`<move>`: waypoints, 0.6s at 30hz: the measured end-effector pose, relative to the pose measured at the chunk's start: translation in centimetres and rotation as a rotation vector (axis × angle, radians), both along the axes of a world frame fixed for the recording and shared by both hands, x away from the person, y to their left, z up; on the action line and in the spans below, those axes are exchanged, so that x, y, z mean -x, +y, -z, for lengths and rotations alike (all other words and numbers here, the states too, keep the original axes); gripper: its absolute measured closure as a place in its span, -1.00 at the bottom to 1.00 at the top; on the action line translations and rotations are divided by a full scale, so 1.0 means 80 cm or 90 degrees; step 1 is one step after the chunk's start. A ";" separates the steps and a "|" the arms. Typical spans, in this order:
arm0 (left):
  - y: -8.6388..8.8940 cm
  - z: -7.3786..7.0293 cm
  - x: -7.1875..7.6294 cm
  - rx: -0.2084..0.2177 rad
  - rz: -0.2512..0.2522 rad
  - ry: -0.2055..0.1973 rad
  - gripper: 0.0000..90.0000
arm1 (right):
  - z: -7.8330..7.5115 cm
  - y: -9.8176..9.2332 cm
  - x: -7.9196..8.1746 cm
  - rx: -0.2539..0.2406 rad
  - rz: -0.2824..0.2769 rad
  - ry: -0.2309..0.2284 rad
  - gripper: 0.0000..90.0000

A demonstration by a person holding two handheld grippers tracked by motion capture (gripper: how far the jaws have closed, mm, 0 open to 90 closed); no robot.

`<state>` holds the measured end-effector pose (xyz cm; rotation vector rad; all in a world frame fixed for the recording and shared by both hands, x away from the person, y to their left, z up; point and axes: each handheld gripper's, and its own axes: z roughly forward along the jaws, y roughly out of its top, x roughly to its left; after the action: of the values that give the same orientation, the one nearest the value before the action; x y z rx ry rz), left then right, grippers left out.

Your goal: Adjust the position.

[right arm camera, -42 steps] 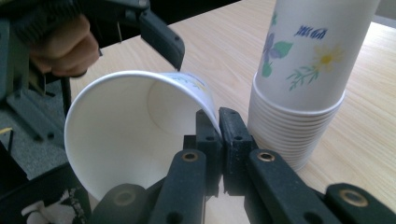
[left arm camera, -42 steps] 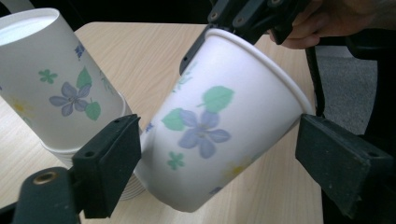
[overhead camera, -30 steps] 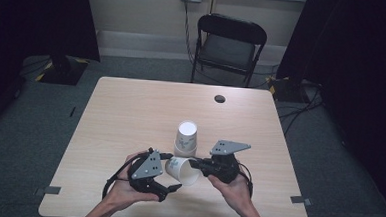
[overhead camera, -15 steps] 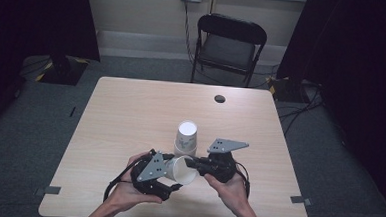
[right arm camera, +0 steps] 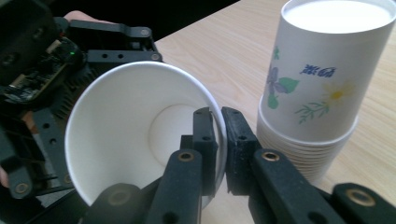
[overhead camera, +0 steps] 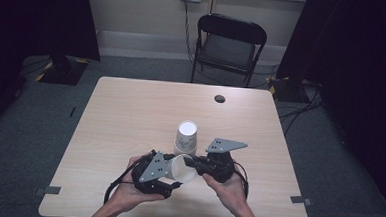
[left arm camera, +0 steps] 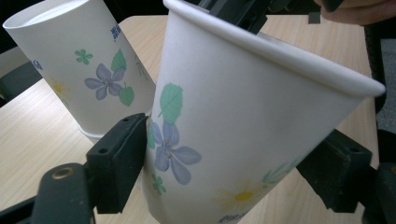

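The right hand-held gripper (overhead camera: 194, 163) is clenched on the rim of a single paper cup (overhead camera: 182, 169), one jaw inside the mouth and the other outside against the wall, as the right gripper view shows with the cup (right arm camera: 140, 140) lying on its side, mouth toward the camera. The left hand-held gripper (overhead camera: 170, 171) has its jaws on either side of that same cup's body; they have just been closing, and in the left gripper view the left pad touches the flowered wall of the cup (left arm camera: 243, 130) while the right jaw sits just beside it, so whether they squeeze it yet I cannot tell. The cup is held tilted between the two tools, just above the near part of the wooden surface (overhead camera: 130, 115). Just behind it stands a stack of upturned flowered cups (overhead camera: 186, 137), resting on the surface. A small dark disc (overhead camera: 220, 98) lies near the far edge, and a black folding chair (overhead camera: 229, 45) stands beyond.
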<state>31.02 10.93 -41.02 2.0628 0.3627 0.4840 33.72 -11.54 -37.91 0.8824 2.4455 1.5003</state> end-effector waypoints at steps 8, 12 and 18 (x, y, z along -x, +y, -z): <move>0.001 -0.002 -0.001 0.025 0.005 0.030 -0.45 | -0.001 -0.001 0.002 0.003 0.015 -0.031 0.65; 0.004 -0.004 -0.001 0.043 0.007 0.043 -0.44 | -0.002 -0.003 0.003 0.000 0.025 -0.039 0.50; 0.008 -0.006 -0.003 0.078 0.006 0.067 -0.44 | -0.007 -0.008 0.007 -0.040 0.030 -0.070 0.45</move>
<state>31.26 11.55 -40.55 1.9748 0.4344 0.3403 33.15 -12.20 -37.32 0.8381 2.2964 1.5735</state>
